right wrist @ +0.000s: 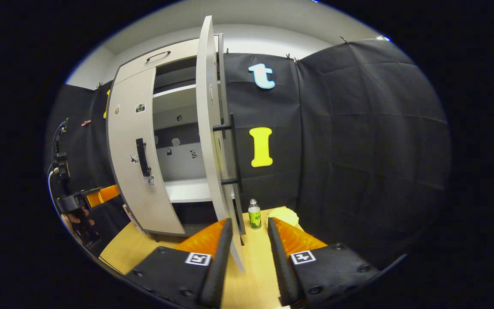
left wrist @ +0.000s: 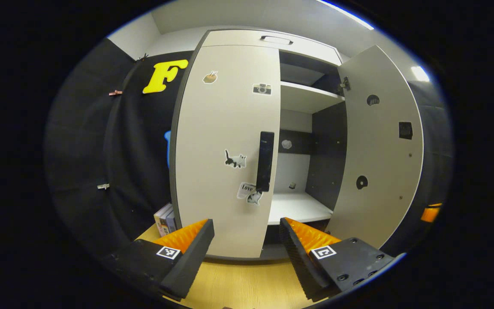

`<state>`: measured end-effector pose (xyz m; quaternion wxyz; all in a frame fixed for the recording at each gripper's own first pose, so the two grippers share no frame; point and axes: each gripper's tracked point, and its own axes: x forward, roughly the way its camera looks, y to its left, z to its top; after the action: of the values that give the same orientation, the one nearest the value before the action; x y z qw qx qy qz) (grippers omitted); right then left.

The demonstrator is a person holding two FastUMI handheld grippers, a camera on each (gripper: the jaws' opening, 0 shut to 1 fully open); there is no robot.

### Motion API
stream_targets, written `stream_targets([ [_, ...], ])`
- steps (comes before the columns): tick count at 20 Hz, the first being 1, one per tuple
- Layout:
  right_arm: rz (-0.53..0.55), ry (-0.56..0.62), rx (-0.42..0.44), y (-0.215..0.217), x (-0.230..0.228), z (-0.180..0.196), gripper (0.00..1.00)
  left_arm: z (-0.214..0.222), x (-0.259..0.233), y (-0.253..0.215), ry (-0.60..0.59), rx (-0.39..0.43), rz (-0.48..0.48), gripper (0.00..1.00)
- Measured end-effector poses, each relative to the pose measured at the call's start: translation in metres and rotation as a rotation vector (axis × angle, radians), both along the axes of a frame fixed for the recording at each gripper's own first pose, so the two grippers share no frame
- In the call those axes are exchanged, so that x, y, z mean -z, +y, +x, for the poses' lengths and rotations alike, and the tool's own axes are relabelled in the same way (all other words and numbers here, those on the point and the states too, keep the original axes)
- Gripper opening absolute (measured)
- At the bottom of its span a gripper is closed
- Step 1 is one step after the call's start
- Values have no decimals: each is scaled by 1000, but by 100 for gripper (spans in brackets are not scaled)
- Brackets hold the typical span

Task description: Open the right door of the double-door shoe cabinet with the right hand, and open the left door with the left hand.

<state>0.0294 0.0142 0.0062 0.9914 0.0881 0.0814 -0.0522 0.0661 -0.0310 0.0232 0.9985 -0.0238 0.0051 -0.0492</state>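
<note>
The shoe cabinet's left door (left wrist: 225,150) is closed, with stickers on it and a black vertical handle (left wrist: 265,161) at its right edge. My left gripper (left wrist: 247,231) stands open in front of that door, below the handle and apart from it. The right door (left wrist: 380,150) is swung wide open, showing white shelves (left wrist: 298,206). In the right gripper view the right door (right wrist: 208,128) appears edge-on with its handle bar (right wrist: 234,150). My right gripper (right wrist: 249,227) is open, its fingers on either side of the door's lower edge. A hand holds the left gripper (right wrist: 88,197) far left.
The cabinet stands on a wooden table (left wrist: 247,283). A small green-labelled bottle (right wrist: 254,214) and a pale yellow object (right wrist: 283,214) sit on the table right of the open door. Several books (left wrist: 164,219) lean left of the cabinet.
</note>
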Motion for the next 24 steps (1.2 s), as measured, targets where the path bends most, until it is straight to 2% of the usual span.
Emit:
stream_targets([
  [2,6,5,16,0,4,-5,90,20,-15,-11,-13,41,-10,95],
  [3,6,11,28,-2,6,-5,96,29,-24,-15,-21,52,-16,95],
  [5,11,1,66,-9,1,-4,95,47,-38,-21,-33,69,-10,95],
  [6,16,-3,89,-12,0,-5,100,57,-42,-22,-38,71,2,95],
  [7,20,-7,104,-13,-1,-7,99,68,-45,-24,-39,71,18,95],
  [9,26,-9,121,-12,1,-8,98,90,-48,-20,-59,32,61,95],
  [11,20,7,129,-11,8,-11,98,109,-47,-22,-69,26,81,95],
  [15,-25,52,141,-10,26,-16,98,135,-42,-37,-41,72,19,95],
  [18,-47,63,134,-6,31,-15,98,147,-45,-35,-37,42,11,94],
  [20,-30,68,133,-4,35,-14,99,152,-45,-36,-25,27,16,88],
  [21,-19,68,132,-3,36,-12,99,154,-44,-38,-18,26,19,81],
  [24,-12,65,139,-10,38,-13,98,157,-41,-41,0,23,15,72],
])
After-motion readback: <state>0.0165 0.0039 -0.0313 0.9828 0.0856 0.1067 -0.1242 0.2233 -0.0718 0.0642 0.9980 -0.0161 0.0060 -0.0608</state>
